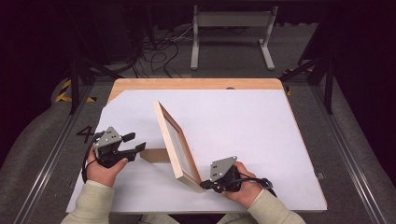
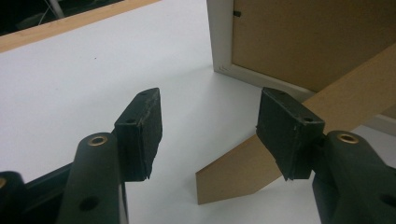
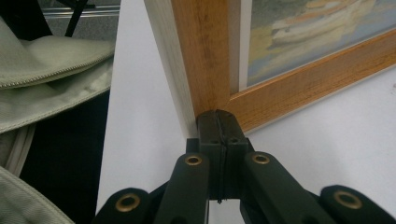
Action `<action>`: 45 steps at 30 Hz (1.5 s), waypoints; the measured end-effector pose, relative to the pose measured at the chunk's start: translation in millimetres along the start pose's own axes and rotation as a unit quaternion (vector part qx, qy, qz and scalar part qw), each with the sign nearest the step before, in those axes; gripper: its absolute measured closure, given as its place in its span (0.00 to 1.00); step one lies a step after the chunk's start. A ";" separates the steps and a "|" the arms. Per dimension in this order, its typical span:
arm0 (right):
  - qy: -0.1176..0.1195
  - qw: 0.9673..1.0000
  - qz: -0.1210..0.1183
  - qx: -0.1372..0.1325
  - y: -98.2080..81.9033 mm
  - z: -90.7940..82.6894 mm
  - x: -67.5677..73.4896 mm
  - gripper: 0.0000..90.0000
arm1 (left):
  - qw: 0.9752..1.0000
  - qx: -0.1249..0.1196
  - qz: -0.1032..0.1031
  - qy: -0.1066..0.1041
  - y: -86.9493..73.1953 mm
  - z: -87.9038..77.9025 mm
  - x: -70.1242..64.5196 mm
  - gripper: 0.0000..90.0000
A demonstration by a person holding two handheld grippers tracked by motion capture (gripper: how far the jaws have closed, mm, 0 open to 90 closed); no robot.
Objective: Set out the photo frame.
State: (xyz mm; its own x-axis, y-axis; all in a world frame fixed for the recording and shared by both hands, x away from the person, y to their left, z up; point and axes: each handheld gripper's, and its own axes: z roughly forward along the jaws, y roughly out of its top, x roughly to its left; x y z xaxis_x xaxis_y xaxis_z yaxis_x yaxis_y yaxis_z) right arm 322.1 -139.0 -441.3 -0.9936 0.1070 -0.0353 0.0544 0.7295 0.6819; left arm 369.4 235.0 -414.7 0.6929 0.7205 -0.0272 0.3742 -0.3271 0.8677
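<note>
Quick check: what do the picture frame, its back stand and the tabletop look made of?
Picture frame: wood by its grain, warm brown, slight sheen. Back stand: probably fibreboard or stiff card, matte tan, no grain. Tabletop: smooth matte white sheet, material unclear, over a pale wooden board seen at the far edge.

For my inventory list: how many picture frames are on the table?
1: a wooden picture frame stands near the table's front centre, propped on its back stand, between both grippers.

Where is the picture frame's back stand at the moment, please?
In the high view, the stand reaches left from the upright picture frame to the white tabletop, just right of the open left gripper.
</note>
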 end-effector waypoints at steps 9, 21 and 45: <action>0.007 1.000 -0.004 -0.010 0.7 -9.8 -2.4 1.00 | 1.000 -0.001 -0.002 -0.001 0.0 -0.3 0.2 0.45; 0.084 0.995 -0.017 -0.042 4.8 -20.8 2.1 1.00 | 1.000 -0.001 0.001 0.001 0.0 0.1 0.3 0.45; 0.057 0.998 -0.009 -0.017 2.8 -14.0 0.7 1.00 | 1.000 -0.001 -0.001 0.001 -1.0 -1.2 0.6 0.45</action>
State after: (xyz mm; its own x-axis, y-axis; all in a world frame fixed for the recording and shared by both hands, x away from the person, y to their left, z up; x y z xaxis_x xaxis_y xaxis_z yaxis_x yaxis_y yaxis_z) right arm 320.2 -146.4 -429.2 -0.9993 0.0156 0.0347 0.0356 0.7067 0.7066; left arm 368.7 236.5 -415.0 0.6905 0.7228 -0.0278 0.3747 -0.3246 0.8685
